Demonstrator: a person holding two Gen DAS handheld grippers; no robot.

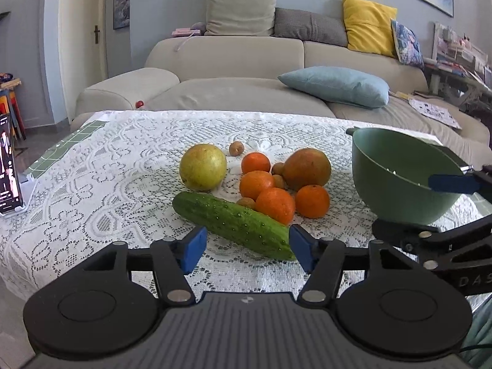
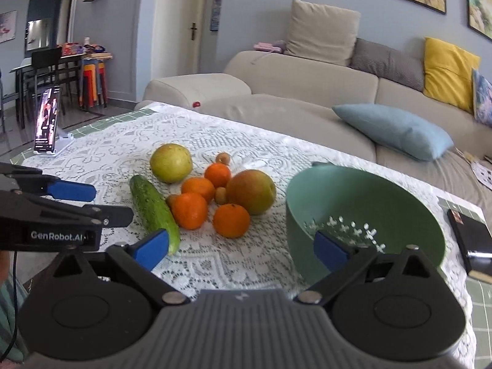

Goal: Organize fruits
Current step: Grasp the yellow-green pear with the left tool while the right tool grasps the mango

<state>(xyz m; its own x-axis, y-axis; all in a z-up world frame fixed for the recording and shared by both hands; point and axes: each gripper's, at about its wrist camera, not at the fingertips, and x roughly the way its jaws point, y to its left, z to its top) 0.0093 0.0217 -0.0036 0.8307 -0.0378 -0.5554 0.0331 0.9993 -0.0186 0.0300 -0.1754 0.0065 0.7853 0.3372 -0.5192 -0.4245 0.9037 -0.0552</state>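
Note:
A cucumber [image 1: 233, 224] lies on the lace cloth in front of a yellow-green pear [image 1: 203, 166], several oranges [image 1: 273, 204], a red-green mango [image 1: 307, 169] and small brown fruits [image 1: 236, 148]. My left gripper [image 1: 246, 250] is open, its blue pads either side of the cucumber's near end, a little short of it. A green colander bowl [image 2: 363, 215] stands at the right. My right gripper [image 2: 241, 250] is open and empty, with its right finger [image 2: 330, 250] over the bowl's near rim. The cucumber [image 2: 153, 207] and the fruit pile [image 2: 215, 196] lie to its left.
A phone on a stand [image 2: 46, 120] is at the table's left edge. A dark book [image 2: 470, 236] lies right of the bowl. A beige sofa [image 1: 240, 70] with cushions runs behind the table. The lace-covered table [image 1: 92, 184] ends close to my grippers.

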